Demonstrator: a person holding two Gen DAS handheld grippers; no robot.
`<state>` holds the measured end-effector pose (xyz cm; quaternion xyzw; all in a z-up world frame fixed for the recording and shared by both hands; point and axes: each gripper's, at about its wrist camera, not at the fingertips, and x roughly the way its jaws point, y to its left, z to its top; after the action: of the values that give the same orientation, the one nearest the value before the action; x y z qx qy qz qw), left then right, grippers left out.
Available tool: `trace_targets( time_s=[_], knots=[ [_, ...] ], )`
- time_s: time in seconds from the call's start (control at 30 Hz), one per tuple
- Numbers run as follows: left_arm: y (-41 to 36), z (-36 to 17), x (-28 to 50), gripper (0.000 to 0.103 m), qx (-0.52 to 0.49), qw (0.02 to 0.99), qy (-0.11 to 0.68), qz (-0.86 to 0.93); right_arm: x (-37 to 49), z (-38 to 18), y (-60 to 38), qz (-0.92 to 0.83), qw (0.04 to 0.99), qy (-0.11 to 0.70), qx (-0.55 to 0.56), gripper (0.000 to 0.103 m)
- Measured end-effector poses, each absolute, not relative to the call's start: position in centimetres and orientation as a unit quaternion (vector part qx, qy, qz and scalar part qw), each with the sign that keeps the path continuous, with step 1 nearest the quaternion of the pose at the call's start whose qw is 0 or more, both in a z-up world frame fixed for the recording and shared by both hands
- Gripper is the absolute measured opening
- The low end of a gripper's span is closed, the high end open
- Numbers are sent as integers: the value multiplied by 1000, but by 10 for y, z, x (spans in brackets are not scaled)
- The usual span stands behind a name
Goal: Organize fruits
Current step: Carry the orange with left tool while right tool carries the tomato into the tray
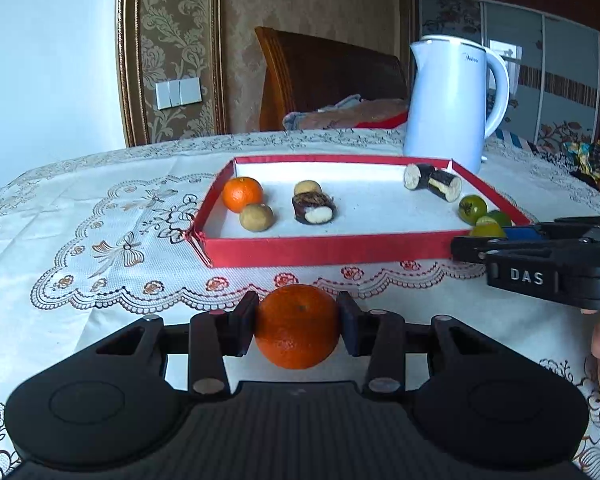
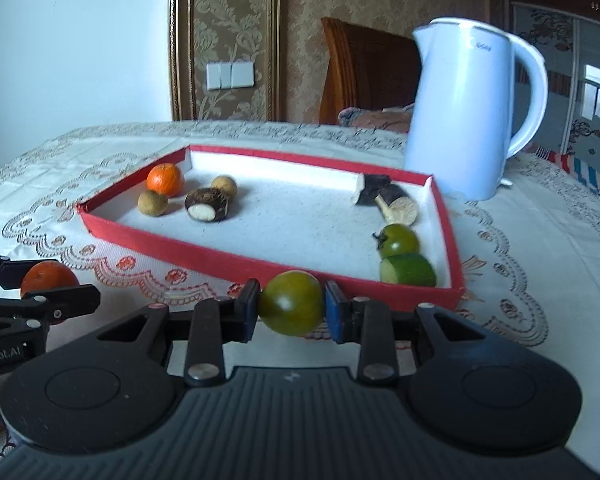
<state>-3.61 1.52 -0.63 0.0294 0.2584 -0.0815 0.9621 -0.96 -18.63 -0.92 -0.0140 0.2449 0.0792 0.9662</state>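
My left gripper [image 1: 298, 326] is shut on an orange tangerine [image 1: 298, 332], held above the tablecloth just in front of the red tray [image 1: 320, 249]. My right gripper [image 2: 291, 309] is shut on a green tomato [image 2: 292, 304] near the tray's front right edge [image 2: 340, 280]. In the tray lie another tangerine [image 1: 242, 194], two brown longans [image 1: 256, 217], a dark peeled piece [image 1: 314, 209], two dark sugarcane pieces [image 1: 432, 181], a green tomato [image 2: 398, 240] and a cut lime [image 2: 408, 270]. The left gripper with its tangerine [image 2: 48, 278] shows at the right view's left edge.
A white electric kettle [image 1: 452, 100] stands behind the tray's far right corner. The table has a lace embroidered cloth [image 1: 100, 240]. A wooden chair [image 1: 324, 76] stands behind the table. Colourful cloth [image 1: 592, 160] lies at the far right.
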Motion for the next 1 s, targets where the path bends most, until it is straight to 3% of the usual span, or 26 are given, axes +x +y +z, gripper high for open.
trace_targets(
  time_s=[0.43,1.0],
  knots=[
    [-3,20,5,42,9,966,252,-59,10,15,-194,54,977,207,-24,32],
    [-27,3,60,42,22,960,277,-35,70,3,-186,50,965,259,-9,32]
  ],
)
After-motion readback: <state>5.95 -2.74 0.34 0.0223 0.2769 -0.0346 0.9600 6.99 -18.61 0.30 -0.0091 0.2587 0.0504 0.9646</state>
